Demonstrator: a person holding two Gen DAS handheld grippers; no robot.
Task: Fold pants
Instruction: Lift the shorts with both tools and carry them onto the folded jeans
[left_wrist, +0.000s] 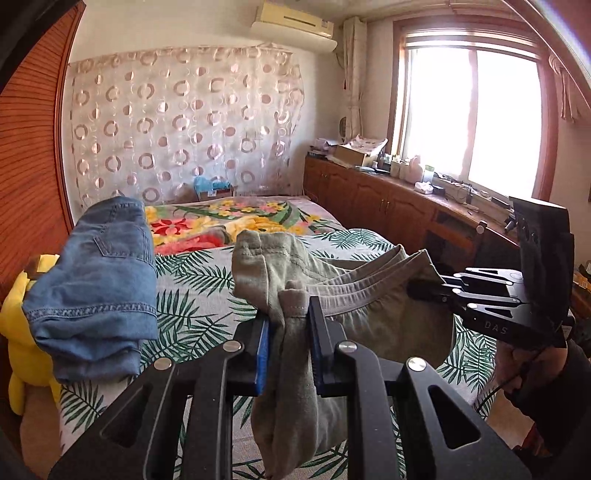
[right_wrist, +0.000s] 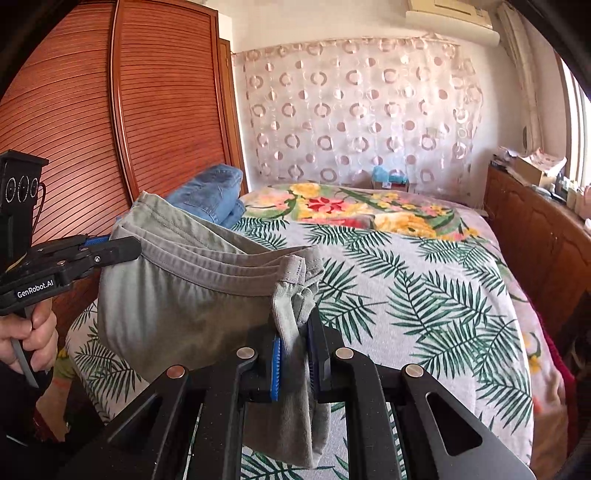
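a bedroom, seen from two handheld grippers. the landmark is a bed (right_wrist: 424, 273) covered with a palm-leaf sheet.

a pair of grey-green pants (left_wrist: 332, 280) hangs in the air above the near part of the bed, stretched by its waistband between the two grippers, the fabric sagging in a pouch below.

the left gripper (left_wrist: 290, 325) has its jaws pinched on one bunched end of the waistband, cloth spilling down between the blue pads. the right gripper (right_wrist: 295, 347) has its jaws clamped on the other bunched end, nearly pressed together with folded fabric between them.

at the left edge of the bed lies a pile of folded blue jeans (left_wrist: 96, 280), with a yellow plush toy (left_wrist: 22, 332) just beside it. a floral blanket (right_wrist: 354, 210) covers the far end of the bed. a person's hand (right_wrist: 26, 339) grips the left gripper's handle, off the bed's left side.
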